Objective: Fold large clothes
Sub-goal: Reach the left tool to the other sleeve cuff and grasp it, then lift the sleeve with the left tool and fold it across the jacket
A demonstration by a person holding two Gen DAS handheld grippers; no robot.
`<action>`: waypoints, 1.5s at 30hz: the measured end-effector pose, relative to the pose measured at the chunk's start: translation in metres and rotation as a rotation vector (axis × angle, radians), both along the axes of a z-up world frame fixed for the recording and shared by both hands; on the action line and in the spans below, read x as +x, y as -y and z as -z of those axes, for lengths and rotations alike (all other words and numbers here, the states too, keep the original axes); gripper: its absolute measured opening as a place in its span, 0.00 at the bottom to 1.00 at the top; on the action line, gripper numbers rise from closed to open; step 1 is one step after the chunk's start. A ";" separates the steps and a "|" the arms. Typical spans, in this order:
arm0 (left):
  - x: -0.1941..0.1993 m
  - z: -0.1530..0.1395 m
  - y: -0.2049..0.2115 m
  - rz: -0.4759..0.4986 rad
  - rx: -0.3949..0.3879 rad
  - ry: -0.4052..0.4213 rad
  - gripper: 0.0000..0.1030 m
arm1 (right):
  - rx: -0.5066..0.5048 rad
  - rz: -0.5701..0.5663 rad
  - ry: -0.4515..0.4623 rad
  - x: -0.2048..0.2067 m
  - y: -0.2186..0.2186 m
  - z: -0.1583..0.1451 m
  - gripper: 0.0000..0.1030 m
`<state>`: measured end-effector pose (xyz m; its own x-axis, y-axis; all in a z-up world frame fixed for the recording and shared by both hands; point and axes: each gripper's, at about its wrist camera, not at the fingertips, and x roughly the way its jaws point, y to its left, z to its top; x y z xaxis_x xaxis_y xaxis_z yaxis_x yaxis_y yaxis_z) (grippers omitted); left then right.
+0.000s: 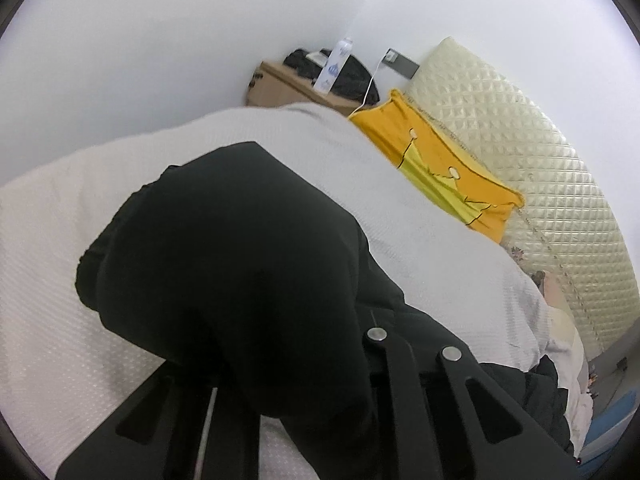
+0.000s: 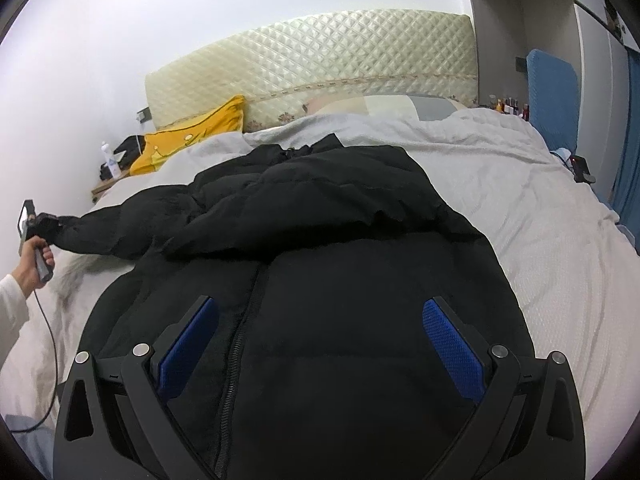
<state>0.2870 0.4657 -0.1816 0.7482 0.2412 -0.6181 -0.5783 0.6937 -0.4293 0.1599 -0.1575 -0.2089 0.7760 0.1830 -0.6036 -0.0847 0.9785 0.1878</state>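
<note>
One bed (image 2: 520, 208) fills most of both views, covered by a pale textured blanket, with a quilted cream headboard (image 2: 320, 60) against the white wall. Across the blanket lies a black puffer jacket (image 2: 340, 240), front side up, its zipper running down the middle toward the right camera. The near sleeve is folded across the chest, while the far sleeve (image 2: 104, 232) stretches out to the bed's left edge.

Beside the headboard leans a yellow pillow (image 1: 436, 160), and past it stands a wooden nightstand (image 1: 280, 84) carrying a white bottle (image 1: 334, 66) and something dark.

The right gripper (image 2: 320, 344) hovers over the jacket's lower body with its jaws spread wide apart, blue pads (image 2: 452, 344) bare on either side of the zipper, gripping nothing; whether the tips touch the fabric is unclear.

The left gripper (image 2: 44, 224) is at the sleeve's cuff, seen small from the right camera, held in the person's left hand (image 2: 34, 264) with the forearm in a white sleeve reaching in from the left edge and a cable hanging below. In the left camera's view, black fabric (image 1: 240, 248) bulges over the fingers and hides their tips, so the gripper appears clamped on the cuff.
</note>
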 end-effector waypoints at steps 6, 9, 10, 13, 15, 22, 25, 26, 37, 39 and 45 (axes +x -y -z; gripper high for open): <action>0.002 -0.052 0.023 0.027 0.080 0.035 0.14 | 0.000 -0.008 0.044 -0.010 0.003 -0.011 1.00; 0.003 -0.078 0.038 0.047 0.116 0.052 0.14 | -0.002 -0.009 0.068 -0.015 0.006 -0.017 1.00; 0.002 -0.088 0.046 0.057 0.130 0.062 0.14 | 0.002 -0.010 0.072 -0.016 0.007 -0.018 1.00; -0.001 -0.117 0.069 0.082 0.176 0.081 0.14 | 0.008 -0.011 0.095 -0.020 0.011 -0.025 1.00; -0.001 -0.134 0.086 0.100 0.196 0.099 0.14 | 0.005 -0.011 0.111 -0.022 0.013 -0.029 1.00; -0.001 -0.191 0.151 0.195 0.265 0.156 0.14 | -0.034 -0.034 0.143 -0.016 0.023 -0.042 1.00; 0.000 -0.208 0.181 0.221 0.297 0.151 0.14 | -0.051 -0.042 0.145 -0.015 0.027 -0.041 1.00; 0.000 -0.212 0.189 0.228 0.306 0.153 0.14 | -0.043 -0.042 0.145 -0.015 0.029 -0.041 1.00; 0.006 -0.249 0.299 0.349 0.356 0.185 0.14 | 0.033 -0.009 0.179 -0.028 0.061 -0.049 1.00; 0.009 -0.250 0.322 0.382 0.372 0.189 0.14 | 0.043 0.001 0.184 -0.032 0.067 -0.051 1.00; 0.020 -0.238 0.388 0.481 0.389 0.200 0.14 | 0.098 0.034 0.201 -0.041 0.089 -0.054 1.00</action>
<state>0.3069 0.0774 0.0565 0.9200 0.0288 -0.3908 -0.0994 0.9818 -0.1616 0.1194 -0.2462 -0.1553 0.8854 0.2055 -0.4169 -0.0977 0.9592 0.2652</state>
